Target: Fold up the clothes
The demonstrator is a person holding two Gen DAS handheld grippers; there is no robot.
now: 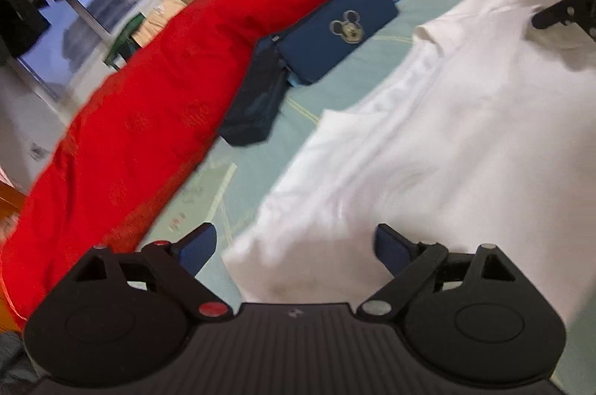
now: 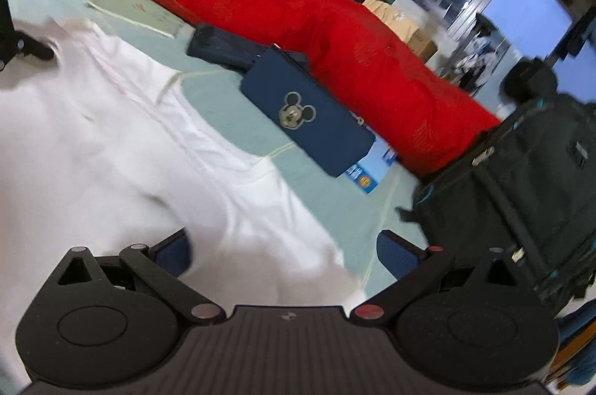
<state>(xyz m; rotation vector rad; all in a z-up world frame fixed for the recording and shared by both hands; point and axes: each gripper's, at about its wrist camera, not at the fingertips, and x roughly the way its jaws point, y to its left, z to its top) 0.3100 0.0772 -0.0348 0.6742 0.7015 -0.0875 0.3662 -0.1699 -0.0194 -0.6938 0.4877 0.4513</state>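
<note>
Right in front of both sets of fingers there's a white shirt (image 1: 428, 149) spread flat on a pale green mat (image 1: 335, 85), and that's basically the whole story here. The left gripper (image 1: 294, 247) has its fingers spread wide with nothing between them, hanging over what looks like the shirt's near corner; the cloth runs away from it, ahead and off to the right of the fingertips. The right gripper (image 2: 283, 249) is just as wide open and empty, with shirt under its left finger and bare mat under the right one, so it looks to sit over the opposite edge. The shirt's long axis seems to run between the two grippers, so each hand has its own end and neither is clearly nearer. My guess is the next move is pinching both edges, though everything's blurry so I can't tell if any pad touches fabric yet. Beyond the fingertips sits a navy pouch (image 1: 335, 33) with a cartoon mouse badge, apart from the shirt, then a long red quilt (image 1: 149, 119) and a dark suitcase (image 2: 521, 179). Nothing's lying on the shirt itself.
</note>
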